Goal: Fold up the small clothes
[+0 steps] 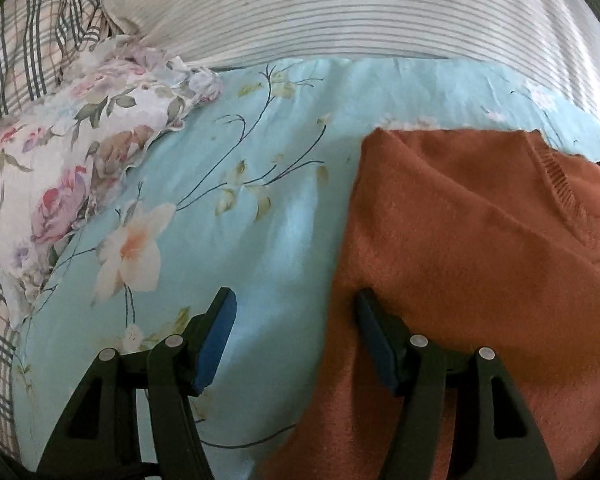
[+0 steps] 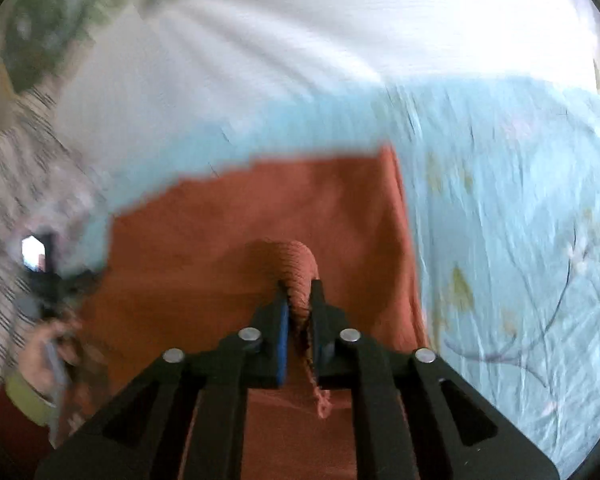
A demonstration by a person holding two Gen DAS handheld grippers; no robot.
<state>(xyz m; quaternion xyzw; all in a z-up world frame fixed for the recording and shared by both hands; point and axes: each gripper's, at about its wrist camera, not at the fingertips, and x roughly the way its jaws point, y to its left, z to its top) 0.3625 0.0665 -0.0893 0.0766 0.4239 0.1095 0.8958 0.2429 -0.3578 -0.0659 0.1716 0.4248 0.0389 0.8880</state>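
A rust-orange knit sweater lies flat on a light blue floral bedsheet, its ribbed neckline at the right. My left gripper stands open low over the sweater's left edge: one blue pad over the sheet, the other over the knit, nothing pinched. In the right wrist view the sweater fills the middle. My right gripper is shut on a ribbed cuff or hem of the sweater, which bulges up in a loop ahead of the pads and hangs behind them. This view is blurred.
A floral pillow and plaid bedding lie at the left, a striped white cover at the back. A person's hand with a greenish cuff holds the other gripper at the left of the right wrist view.
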